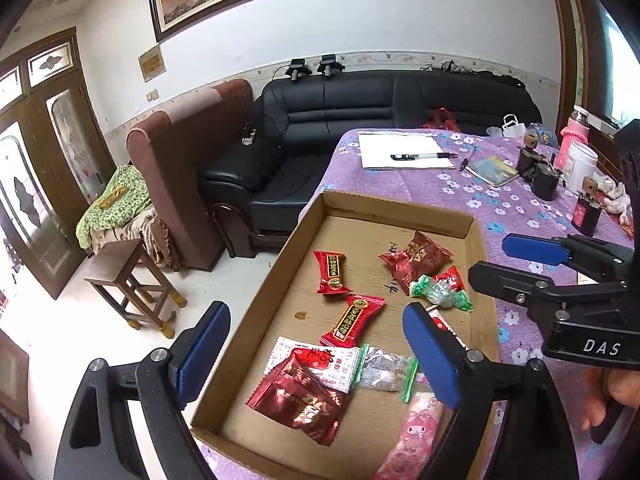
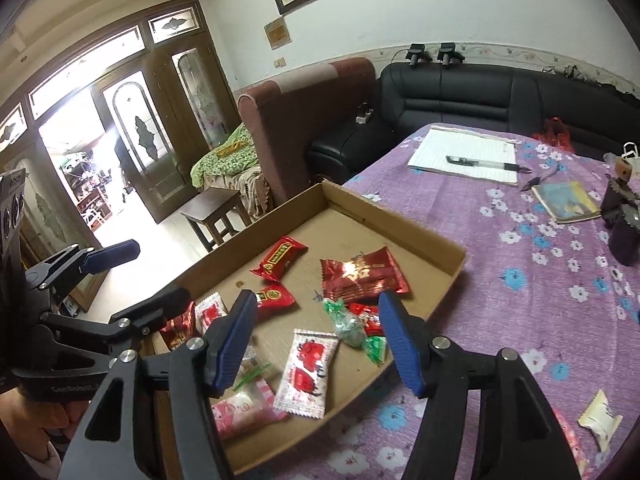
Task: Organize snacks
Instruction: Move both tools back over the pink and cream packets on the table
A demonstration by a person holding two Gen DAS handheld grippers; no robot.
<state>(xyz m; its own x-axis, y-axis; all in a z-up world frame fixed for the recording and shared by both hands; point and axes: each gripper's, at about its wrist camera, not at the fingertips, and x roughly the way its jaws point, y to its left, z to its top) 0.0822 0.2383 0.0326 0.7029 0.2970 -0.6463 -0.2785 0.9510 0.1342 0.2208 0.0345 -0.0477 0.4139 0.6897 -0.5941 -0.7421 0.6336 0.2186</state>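
A shallow cardboard tray (image 1: 400,210) (image 2: 400,220) lies on the purple flowered tablecloth and holds several wrapped snacks: red packets (image 1: 331,273) (image 2: 362,276), a green-ended candy (image 1: 440,293) (image 2: 350,326), a white-and-red packet (image 2: 307,374) and a pink packet (image 1: 412,436) (image 2: 240,410). My left gripper (image 1: 316,354) is open and empty, hovering over the tray's near end. My right gripper (image 2: 316,342) is open and empty above the tray's right side; it also shows in the left wrist view (image 1: 516,264). A cream-wrapped snack (image 2: 600,420) lies on the cloth outside the tray.
Farther back on the table lie a notepad (image 1: 404,150) with a pen (image 1: 424,156), a small book (image 1: 494,171), dark cups (image 1: 544,182), a white jar (image 1: 580,164) and a pink bottle (image 1: 574,136). A black sofa (image 1: 360,120) and a wooden stool (image 1: 132,280) stand beyond the table's left edge.
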